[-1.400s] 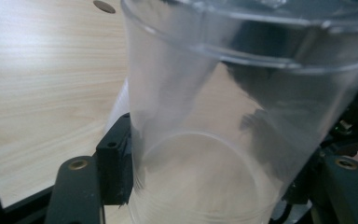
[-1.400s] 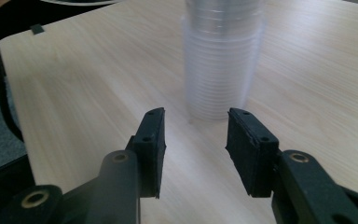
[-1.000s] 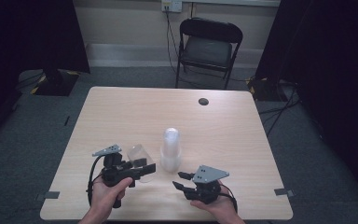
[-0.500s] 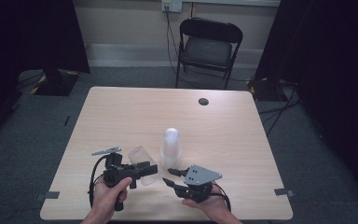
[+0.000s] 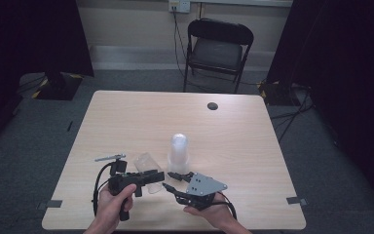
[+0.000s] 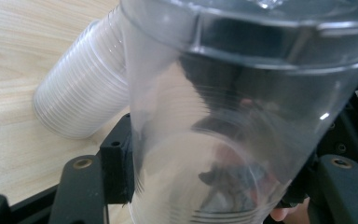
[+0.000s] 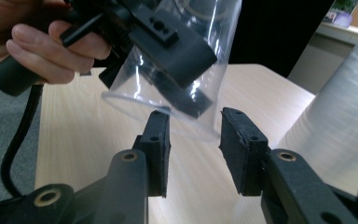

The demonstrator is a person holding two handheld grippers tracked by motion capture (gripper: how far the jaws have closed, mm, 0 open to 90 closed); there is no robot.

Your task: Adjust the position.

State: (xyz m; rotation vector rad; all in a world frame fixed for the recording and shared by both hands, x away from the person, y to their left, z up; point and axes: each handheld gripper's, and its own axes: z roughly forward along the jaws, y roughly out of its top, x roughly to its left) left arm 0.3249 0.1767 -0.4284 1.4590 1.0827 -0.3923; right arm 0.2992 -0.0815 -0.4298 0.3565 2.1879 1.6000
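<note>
The left gripper (image 5: 148, 178) holds a clear cup (image 5: 147, 165) between its jaws above the bench (image 5: 126, 122), beside the cup stack (image 5: 179, 152), so the right gripper (image 7: 193, 140), jaws apart and empty, should probably close gently on its rim.

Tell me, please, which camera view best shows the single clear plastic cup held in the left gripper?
The right gripper view: the clear plastic cup appears whole, clamped by the left gripper. The left gripper view shows its wall too close to read its shape. In the high view it is small.
</note>
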